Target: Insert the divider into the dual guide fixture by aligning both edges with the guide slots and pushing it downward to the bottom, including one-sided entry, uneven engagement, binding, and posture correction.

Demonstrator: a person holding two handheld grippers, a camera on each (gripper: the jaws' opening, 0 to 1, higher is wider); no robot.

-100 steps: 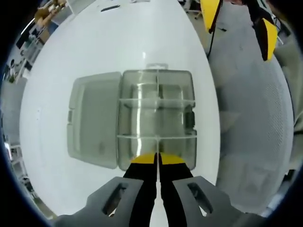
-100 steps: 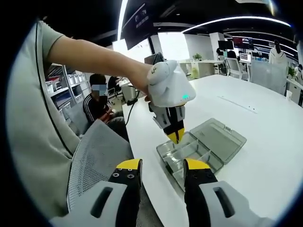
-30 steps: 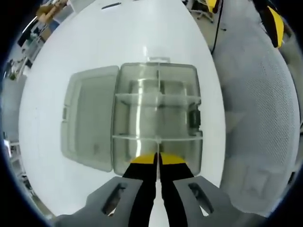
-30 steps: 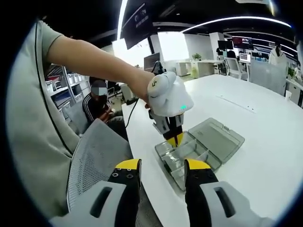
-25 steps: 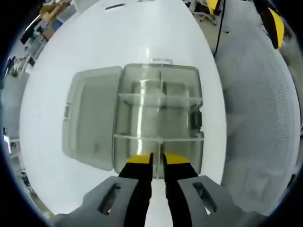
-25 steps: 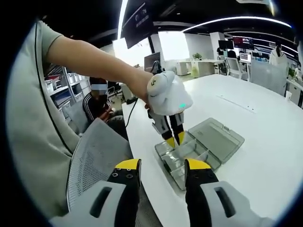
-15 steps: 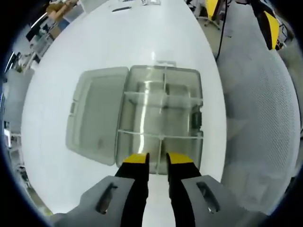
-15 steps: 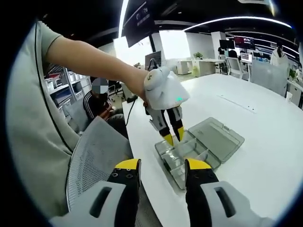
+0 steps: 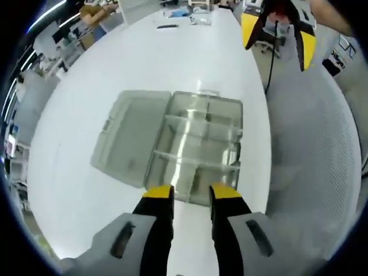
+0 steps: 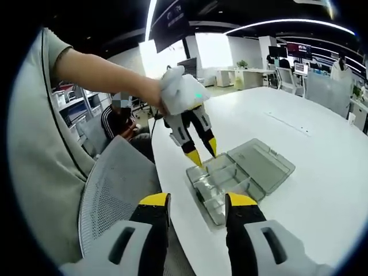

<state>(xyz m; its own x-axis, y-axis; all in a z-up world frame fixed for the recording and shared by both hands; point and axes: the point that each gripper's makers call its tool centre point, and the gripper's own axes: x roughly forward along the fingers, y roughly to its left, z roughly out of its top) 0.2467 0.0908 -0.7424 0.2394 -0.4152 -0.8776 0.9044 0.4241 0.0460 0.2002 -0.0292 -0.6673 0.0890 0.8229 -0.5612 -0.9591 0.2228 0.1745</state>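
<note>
Left gripper [image 9: 191, 193] now lifted, fingers apart (empty), off clear box [image 9: 198, 146] with 2 cross dividers.

box [image 9: 195, 149] — clear smoky plastic, glossy | table [image 9: 115, 63] — smooth white, sheen | chair [image 9: 313, 155] — grey mesh cloth

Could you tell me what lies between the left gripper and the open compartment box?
Nothing: in the right gripper view, the left gripper hangs open above the box with only bare air between.

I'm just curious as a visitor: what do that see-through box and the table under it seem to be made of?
The box looks like smoky clear plastic, glossy: the table shows through its walls and open lid. The table looks smooth, white and slightly shiny, perhaps laminate; it reflects light.
</note>
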